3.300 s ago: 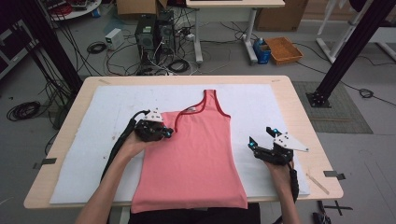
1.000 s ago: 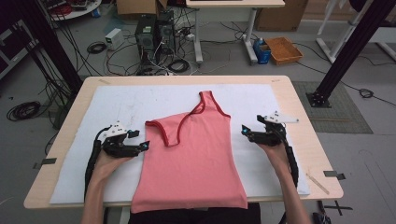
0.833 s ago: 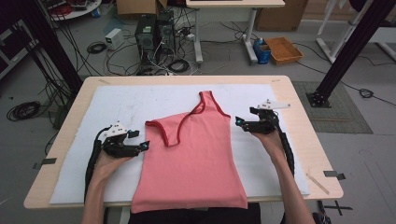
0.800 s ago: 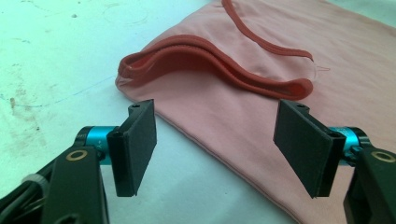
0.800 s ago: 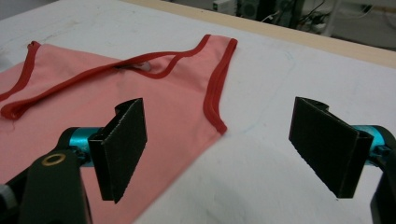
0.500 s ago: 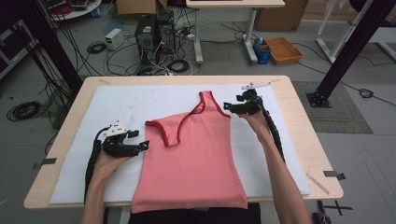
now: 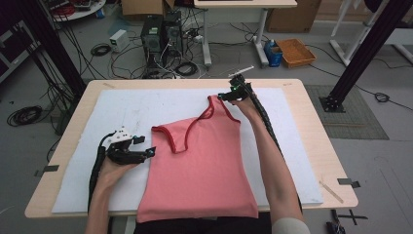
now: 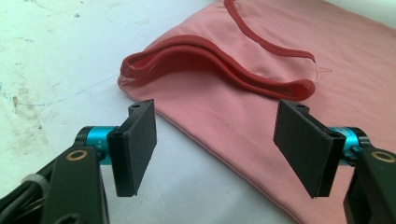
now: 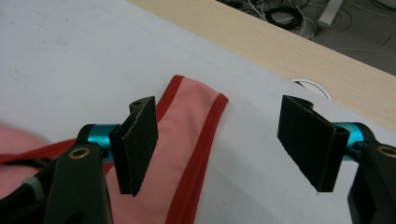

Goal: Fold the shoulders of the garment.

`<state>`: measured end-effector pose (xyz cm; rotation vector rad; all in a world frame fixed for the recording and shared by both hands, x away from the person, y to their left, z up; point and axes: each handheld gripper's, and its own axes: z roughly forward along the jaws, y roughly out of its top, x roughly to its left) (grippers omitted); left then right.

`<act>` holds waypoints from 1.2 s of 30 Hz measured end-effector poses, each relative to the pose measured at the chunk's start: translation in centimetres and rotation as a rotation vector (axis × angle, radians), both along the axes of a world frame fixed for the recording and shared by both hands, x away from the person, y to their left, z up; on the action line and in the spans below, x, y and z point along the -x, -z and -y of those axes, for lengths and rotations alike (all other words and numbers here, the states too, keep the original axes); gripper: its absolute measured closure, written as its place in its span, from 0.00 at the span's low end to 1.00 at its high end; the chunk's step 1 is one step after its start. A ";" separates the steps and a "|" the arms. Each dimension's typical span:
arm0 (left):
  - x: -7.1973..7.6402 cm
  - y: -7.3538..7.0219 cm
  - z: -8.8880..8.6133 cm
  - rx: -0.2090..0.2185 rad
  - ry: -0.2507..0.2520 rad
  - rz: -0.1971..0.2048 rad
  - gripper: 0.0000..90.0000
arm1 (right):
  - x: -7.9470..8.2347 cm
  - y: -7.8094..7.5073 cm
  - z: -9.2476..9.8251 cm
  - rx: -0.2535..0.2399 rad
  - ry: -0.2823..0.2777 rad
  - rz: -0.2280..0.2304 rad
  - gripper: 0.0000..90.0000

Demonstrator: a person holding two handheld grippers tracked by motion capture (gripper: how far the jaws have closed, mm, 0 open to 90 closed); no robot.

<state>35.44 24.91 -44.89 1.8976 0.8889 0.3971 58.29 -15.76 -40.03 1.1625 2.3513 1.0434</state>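
A pink tank top (image 7: pixel 199 165) lies flat on a white mat (image 7: pixel 122 112) on a table (image 7: pixel 302 122), one shoulder strap folded down, the other stretched toward the far edge. The left gripper (image 7: pixel 146 152) rests beside the folded strap, jaws wide and empty; the right gripper (image 7: pixel 225 96) hovers at the far strap's tip, its jaws just narrowing but apart, gripping nothing. The cloth looks light, soft and floppy, so it is probably best pinched at the firmer red-bound strap (image 9: pixel 196 135).

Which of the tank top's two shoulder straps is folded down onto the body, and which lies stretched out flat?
The strap by the left gripper is folded down. The other strap, beneath the open right gripper, lies stretched toward the far edge.
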 end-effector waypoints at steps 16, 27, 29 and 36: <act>0.1 0.0 0.2 -0.018 0.000 0.011 0.34 | -2.6 4.2 -2.4 0.026 0.032 -0.047 0.46; 0.2 0.0 0.1 -0.013 -0.005 0.014 0.34 | -2.3 4.3 -2.8 0.058 0.034 -0.029 0.54; 0.2 0.0 0.1 -0.010 -0.008 0.013 0.34 | -2.3 4.3 -2.9 0.059 0.030 -0.028 0.58; 0.2 0.0 0.1 -0.008 -0.007 0.013 0.34 | -2.0 4.1 -3.4 0.057 -0.011 -0.030 0.85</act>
